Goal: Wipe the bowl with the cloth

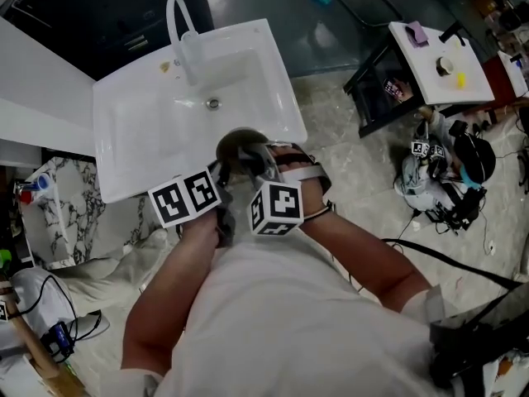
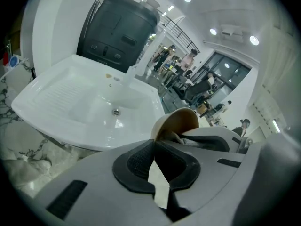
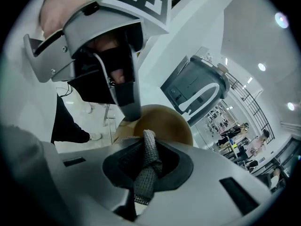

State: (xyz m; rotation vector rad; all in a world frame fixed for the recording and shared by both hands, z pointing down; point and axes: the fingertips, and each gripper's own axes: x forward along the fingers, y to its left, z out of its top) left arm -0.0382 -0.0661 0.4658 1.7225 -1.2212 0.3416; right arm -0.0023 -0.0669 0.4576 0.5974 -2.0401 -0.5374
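A small bowl (image 1: 240,143), pale outside and brown inside, is held tilted above the front edge of the white sink (image 1: 140,139). My left gripper (image 1: 225,170) is shut on the bowl's rim; in the left gripper view the pale wall of the bowl (image 2: 181,121) runs down between the dark pads (image 2: 136,164). My right gripper (image 1: 261,165) is shut on a grey knitted cloth (image 3: 148,164), whose tip sits against the inside of the bowl (image 3: 164,121). The left gripper's finger (image 3: 127,102) comes down onto the bowl's near rim in the right gripper view.
A curved faucet (image 1: 183,31) and a drain (image 1: 213,102) are at the sink's back and middle. A white table (image 1: 442,64) with small items stands at the far right, with cables and gear (image 1: 446,180) on the floor below. Marble-patterned material (image 1: 58,205) lies at left.
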